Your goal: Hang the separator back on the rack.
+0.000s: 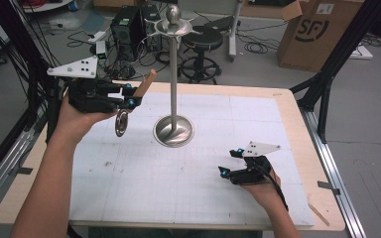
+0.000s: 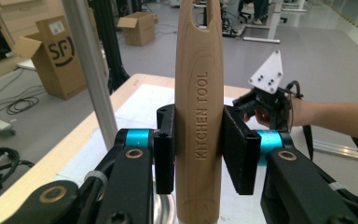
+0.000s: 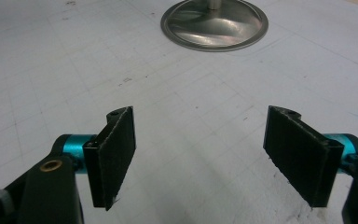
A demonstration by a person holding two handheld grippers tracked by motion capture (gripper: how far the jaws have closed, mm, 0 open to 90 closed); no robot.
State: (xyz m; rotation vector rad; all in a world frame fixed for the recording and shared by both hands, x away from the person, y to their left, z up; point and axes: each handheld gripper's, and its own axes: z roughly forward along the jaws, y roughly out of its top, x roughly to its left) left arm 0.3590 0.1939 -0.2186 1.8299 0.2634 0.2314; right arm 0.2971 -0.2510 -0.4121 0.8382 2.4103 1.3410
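Observation:
My left gripper is shut on a kitchen tool's wooden handle, stamped KITCHEN TOOL, with a notch at its top. In the high view the handle tilts up to the right and the tool's round metal head hangs below the gripper, above the table's left side. A steel utensil stand with a round base and hooks under a ball top rises at the table's middle, right of the tool. My right gripper rests low at the front right, open, nothing between its pads.
A white gridded mat covers the wooden table. Beyond the far edge stand a black stool, computer boxes and cables. A cardboard box sits at the back right. Black frame posts flank the table.

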